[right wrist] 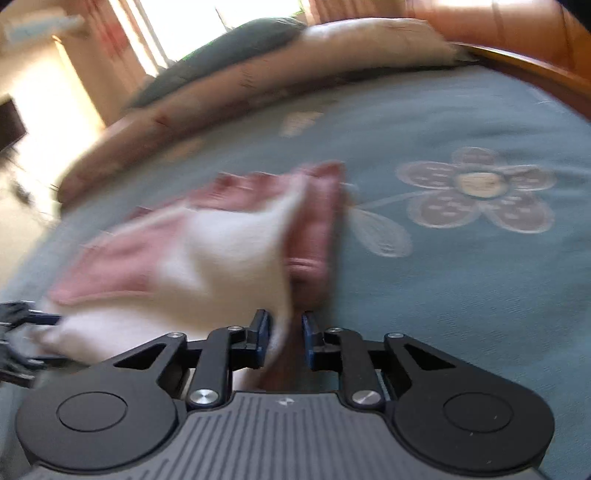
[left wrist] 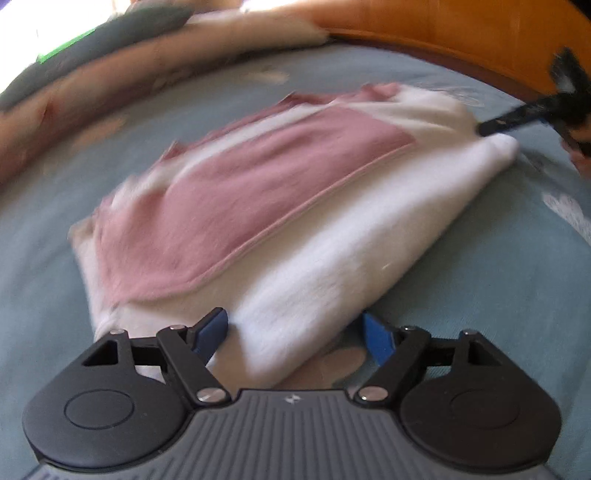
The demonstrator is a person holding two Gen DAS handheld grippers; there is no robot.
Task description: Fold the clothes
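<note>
Both views blurred. A pink and white garment [left wrist: 258,221], partly folded, lies on a blue-grey bedspread [left wrist: 498,295] near the middle of the bed. Left wrist view, left to right: a dark grey cushion [left wrist: 110,40] and a beige pillow [left wrist: 166,74] lie along the far left edge of the bed; the garment runs diagonally from the near left toward the far right, pink panel on top, a thick white fold along its near side; an orange wooden bed frame [left wrist: 461,33] curves along the far right edge. The left gripper [left wrist: 295,334] stands with jaws spread wide, the near end of the white fold lying between its blue pads [left wrist: 212,332]; the pads do not press on it. The right gripper [left wrist: 517,118] shows at the garment's far right corner. Right wrist view: the left gripper [right wrist: 22,332] is at the picture's left edge by the white fold; the garment [right wrist: 221,251] lies left of centre; an embroidered flower [right wrist: 476,188] on the bedspread [right wrist: 480,314] sits to its right. The right gripper [right wrist: 286,336] has jaws narrowly apart with a white edge of cloth between them; whether the pads pinch it I cannot tell.
</note>
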